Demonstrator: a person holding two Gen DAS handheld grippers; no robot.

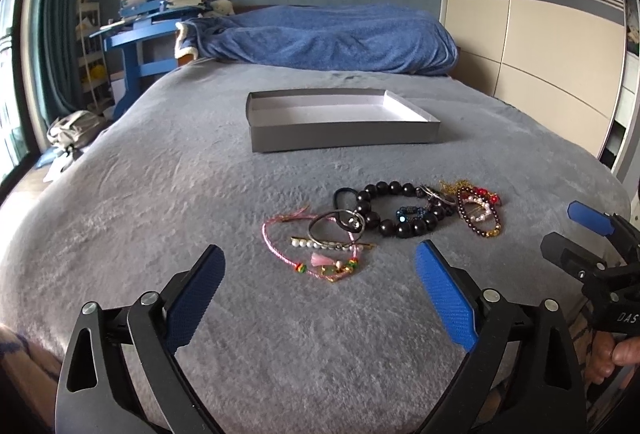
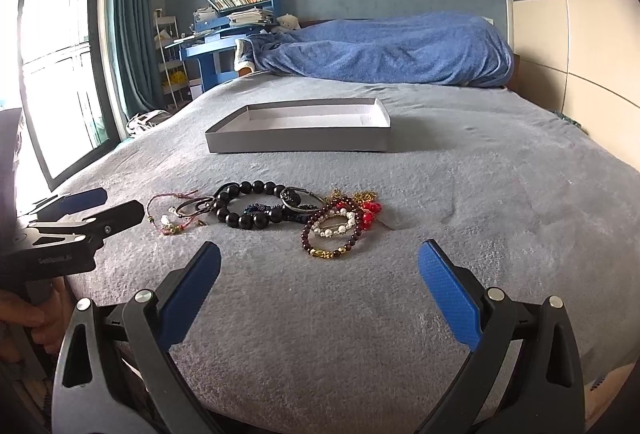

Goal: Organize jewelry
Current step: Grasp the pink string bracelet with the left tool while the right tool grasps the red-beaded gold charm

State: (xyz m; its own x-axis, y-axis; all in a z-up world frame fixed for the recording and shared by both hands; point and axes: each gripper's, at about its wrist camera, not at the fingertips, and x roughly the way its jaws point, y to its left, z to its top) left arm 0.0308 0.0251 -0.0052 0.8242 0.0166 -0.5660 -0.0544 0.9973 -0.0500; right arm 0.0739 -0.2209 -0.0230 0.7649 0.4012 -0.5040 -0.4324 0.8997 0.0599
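A heap of jewelry lies on the grey bedspread: a black bead bracelet [image 1: 394,210] [image 2: 248,212], a pink cord bracelet [image 1: 272,238] [image 2: 168,214], a pearl pin [image 1: 320,244], a dark red bead bracelet [image 1: 480,220] [image 2: 332,234] and red beads [image 2: 370,212]. Behind the heap stands an empty, shallow grey box [image 1: 340,138] [image 2: 296,142]. My left gripper [image 1: 320,250] [image 2: 120,204] hovers open just short of the pink bracelet, holding nothing. To the right of it my right gripper [image 2: 320,246] [image 1: 568,230] is open before the dark red bracelet, also with nothing in it.
A rumpled blue blanket [image 1: 328,38] lies across the far end of the bed. A cluttered blue desk [image 1: 152,18] and a window [image 2: 52,62] are at the left, a wardrobe [image 1: 540,34] at the right. A person's hand [image 1: 616,354] holds the right gripper's handle.
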